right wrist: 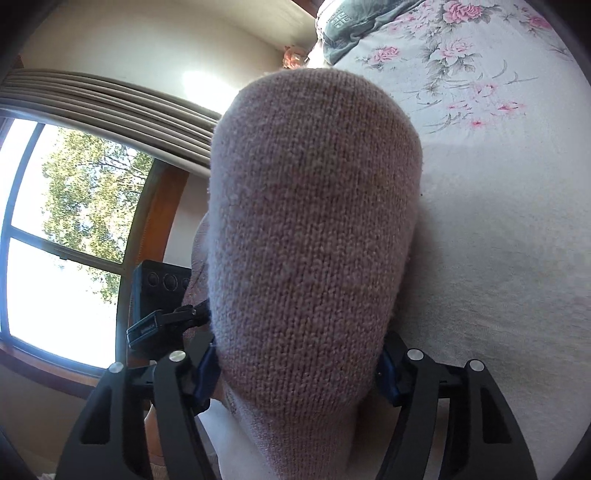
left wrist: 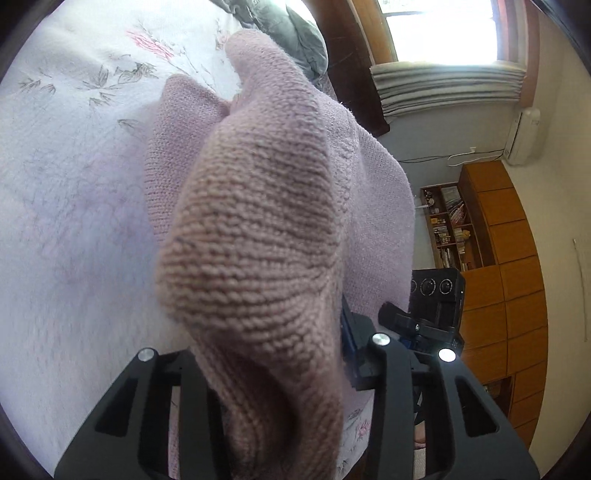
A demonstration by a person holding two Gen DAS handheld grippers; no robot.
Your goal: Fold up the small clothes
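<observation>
— Knit fills both views: a pink sweater (left wrist: 258, 236) bunched right against each lens, held up above the bed (left wrist: 74, 206).

— All of it lifted?

— No. In the left wrist view the far part still lies spread on the floral sheet (right wrist: 498, 221), while the near fold rises into the left gripper (left wrist: 273, 417). Its fingers are clamped on that fold; the cloth runs down between them and hides the tips.

— And the right gripper (right wrist: 299, 387)?

— Same: fingers closed on a rounded hump of the sweater, blue pads (right wrist: 205, 373) pressed to either side of it.

— Anything else?

— A window (right wrist: 55, 236) with a folded blind, wooden cabinets (left wrist: 498, 288), a grey pillow (left wrist: 295, 33) at the head of the bed. The other gripper shows as a black block just beside the knit in each view.
</observation>
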